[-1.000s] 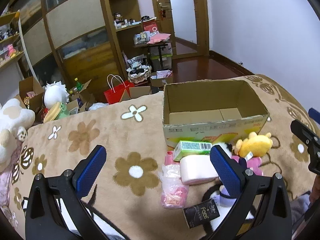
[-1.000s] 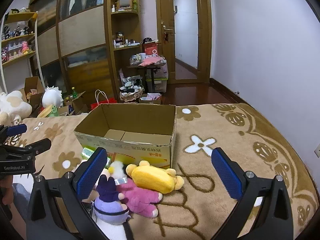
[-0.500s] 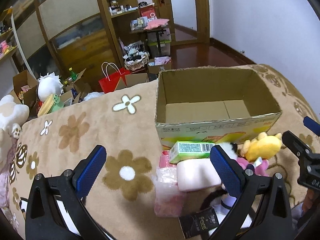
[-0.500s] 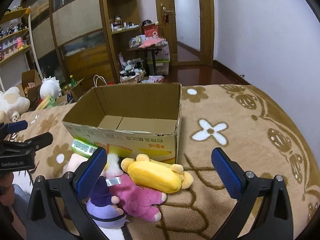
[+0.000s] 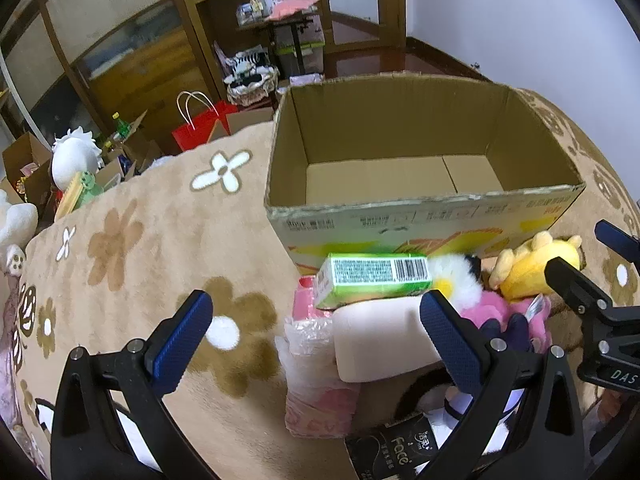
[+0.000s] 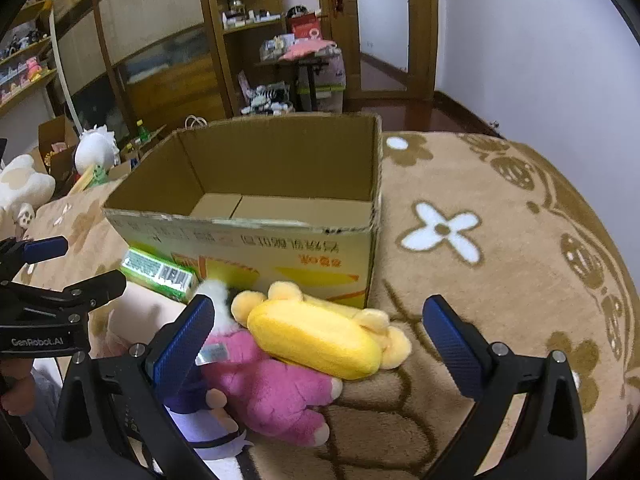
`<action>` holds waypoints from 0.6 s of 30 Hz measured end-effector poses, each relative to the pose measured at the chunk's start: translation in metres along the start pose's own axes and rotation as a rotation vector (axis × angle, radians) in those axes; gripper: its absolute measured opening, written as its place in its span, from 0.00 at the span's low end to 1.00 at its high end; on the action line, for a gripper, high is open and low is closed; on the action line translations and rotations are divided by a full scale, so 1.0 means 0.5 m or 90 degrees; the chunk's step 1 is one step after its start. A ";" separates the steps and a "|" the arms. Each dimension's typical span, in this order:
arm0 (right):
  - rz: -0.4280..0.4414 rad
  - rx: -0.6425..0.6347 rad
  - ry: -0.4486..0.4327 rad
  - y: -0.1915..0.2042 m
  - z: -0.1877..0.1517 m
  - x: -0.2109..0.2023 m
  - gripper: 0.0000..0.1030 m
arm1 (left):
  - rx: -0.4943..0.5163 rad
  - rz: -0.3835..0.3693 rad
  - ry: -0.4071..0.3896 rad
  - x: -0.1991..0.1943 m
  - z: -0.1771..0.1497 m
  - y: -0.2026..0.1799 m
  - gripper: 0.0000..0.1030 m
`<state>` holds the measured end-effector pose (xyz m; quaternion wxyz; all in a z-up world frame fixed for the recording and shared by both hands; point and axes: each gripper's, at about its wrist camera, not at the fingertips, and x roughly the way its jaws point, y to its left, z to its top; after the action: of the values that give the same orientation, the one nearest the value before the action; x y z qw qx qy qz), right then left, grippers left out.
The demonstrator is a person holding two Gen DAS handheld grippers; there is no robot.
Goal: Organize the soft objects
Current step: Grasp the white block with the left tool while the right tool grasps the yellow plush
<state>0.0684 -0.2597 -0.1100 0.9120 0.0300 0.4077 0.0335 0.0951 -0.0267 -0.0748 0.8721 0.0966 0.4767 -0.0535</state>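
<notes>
Your left tool [image 5: 316, 332] and right tool [image 6: 320, 332] both hang spread, gripping nothing; the yellow plush [image 6: 320, 336] lies across the pink plush [image 6: 272, 384] just near the cardboard box [image 6: 248, 240]; a green carton [image 5: 372, 276] leans on the box's near wall, blocking the left approach.

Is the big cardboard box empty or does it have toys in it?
Empty. The cardboard box shows only its bare floor; the yellow plush and pink plush lie outside it.
</notes>
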 end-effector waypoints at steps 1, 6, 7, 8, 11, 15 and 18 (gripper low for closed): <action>0.000 -0.001 0.004 0.002 -0.001 0.004 1.00 | 0.001 -0.002 0.005 0.005 -0.001 -0.001 0.99; -0.001 -0.005 0.031 0.004 -0.007 0.037 1.00 | 0.004 -0.018 0.036 0.031 -0.008 -0.004 0.99; -0.002 -0.003 0.039 0.004 -0.009 0.044 1.00 | 0.003 -0.020 0.043 0.037 -0.011 -0.005 0.99; -0.002 -0.003 0.044 0.002 -0.010 0.050 1.00 | 0.003 -0.022 0.049 0.042 -0.012 -0.007 0.99; -0.002 -0.006 0.058 0.005 -0.016 0.061 1.00 | 0.003 -0.031 0.076 0.062 -0.023 -0.010 0.98; 0.010 0.011 0.074 -0.001 -0.019 0.071 1.00 | 0.007 -0.043 0.092 0.075 -0.031 -0.017 0.89; 0.021 0.027 0.080 -0.012 -0.019 0.077 1.00 | -0.003 -0.080 0.104 0.075 -0.032 -0.017 0.72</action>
<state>0.0872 -0.2619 -0.1455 0.8831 0.0537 0.4641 0.0415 0.1006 -0.0315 -0.1159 0.8253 0.0681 0.5518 -0.0990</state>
